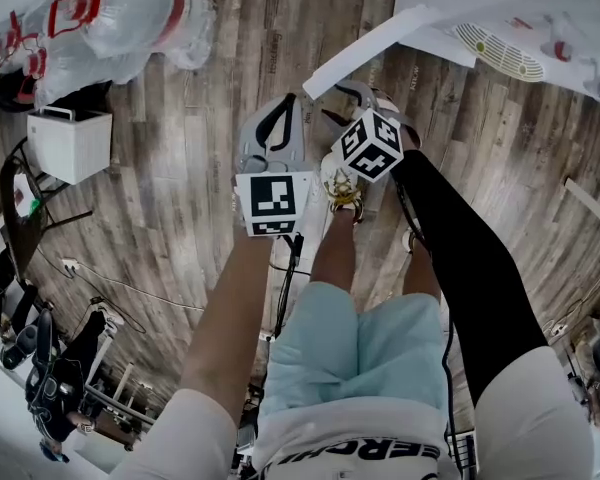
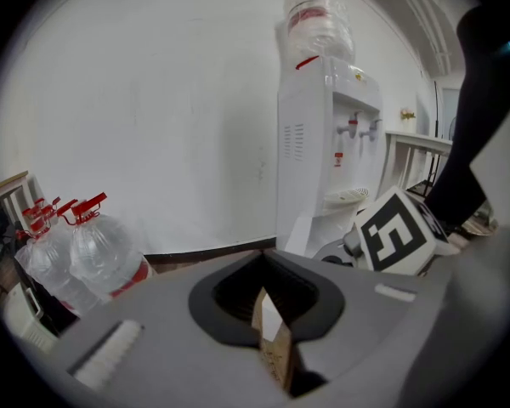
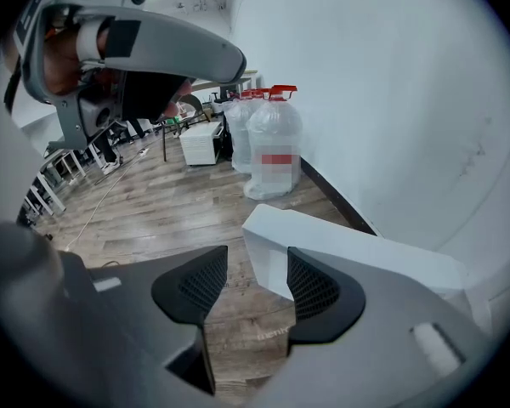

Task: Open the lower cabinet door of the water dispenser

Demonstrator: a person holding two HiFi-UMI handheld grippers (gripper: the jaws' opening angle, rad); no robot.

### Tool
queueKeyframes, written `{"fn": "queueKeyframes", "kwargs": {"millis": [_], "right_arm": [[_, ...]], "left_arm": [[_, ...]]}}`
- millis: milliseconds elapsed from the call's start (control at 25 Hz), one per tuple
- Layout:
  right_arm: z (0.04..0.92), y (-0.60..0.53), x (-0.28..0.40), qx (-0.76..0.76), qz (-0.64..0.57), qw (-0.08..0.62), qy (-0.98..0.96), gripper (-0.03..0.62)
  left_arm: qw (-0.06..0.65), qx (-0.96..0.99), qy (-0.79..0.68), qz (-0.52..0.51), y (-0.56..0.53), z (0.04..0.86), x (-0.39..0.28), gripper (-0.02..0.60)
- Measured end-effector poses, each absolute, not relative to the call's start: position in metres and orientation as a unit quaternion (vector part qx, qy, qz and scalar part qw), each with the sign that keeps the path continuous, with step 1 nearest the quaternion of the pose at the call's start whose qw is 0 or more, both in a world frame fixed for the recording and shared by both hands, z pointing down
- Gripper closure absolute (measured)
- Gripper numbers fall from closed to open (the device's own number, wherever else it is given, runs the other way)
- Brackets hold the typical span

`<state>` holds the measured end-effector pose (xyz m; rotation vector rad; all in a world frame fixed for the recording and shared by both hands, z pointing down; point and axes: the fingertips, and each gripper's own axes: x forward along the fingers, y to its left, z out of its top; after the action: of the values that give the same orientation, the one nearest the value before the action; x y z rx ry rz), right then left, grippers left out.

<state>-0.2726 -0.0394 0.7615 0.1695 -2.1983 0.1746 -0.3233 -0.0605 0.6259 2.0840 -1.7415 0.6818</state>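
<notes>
The white water dispenser (image 2: 319, 151) stands against the wall with a bottle on top; the head view shows its top and drip grille (image 1: 500, 50). Its lower cabinet door (image 1: 380, 46) is swung out over the wooden floor. In the right gripper view the door's free edge (image 3: 268, 253) stands in the gap between the jaws, nearer the right pad (image 3: 313, 289), and the pads are apart. My right gripper (image 1: 352, 92) is open at that edge. My left gripper (image 1: 283, 108) hovers just left of it, jaws shut (image 2: 270, 334) on nothing.
Several large water bottles with red caps (image 3: 272, 143) stand along the wall to the left (image 1: 130, 18), next to a small white box (image 1: 70, 143). Cables and equipment (image 1: 50, 368) lie at the lower left. My legs and a shoe (image 1: 342, 190) are below the grippers.
</notes>
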Motion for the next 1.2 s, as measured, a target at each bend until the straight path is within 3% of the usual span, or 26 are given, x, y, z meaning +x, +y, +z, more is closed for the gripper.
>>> {"fn": "queueKeyframes", "kwargs": {"millis": [1200], "right_arm": [[0.760, -0.080, -0.294, 0.065, 0.029, 0.450, -0.890, 0.393]], "left_arm": [[0.183, 0.725, -0.619, 0.241, -0.072, 0.637, -0.337, 0.525]]}}
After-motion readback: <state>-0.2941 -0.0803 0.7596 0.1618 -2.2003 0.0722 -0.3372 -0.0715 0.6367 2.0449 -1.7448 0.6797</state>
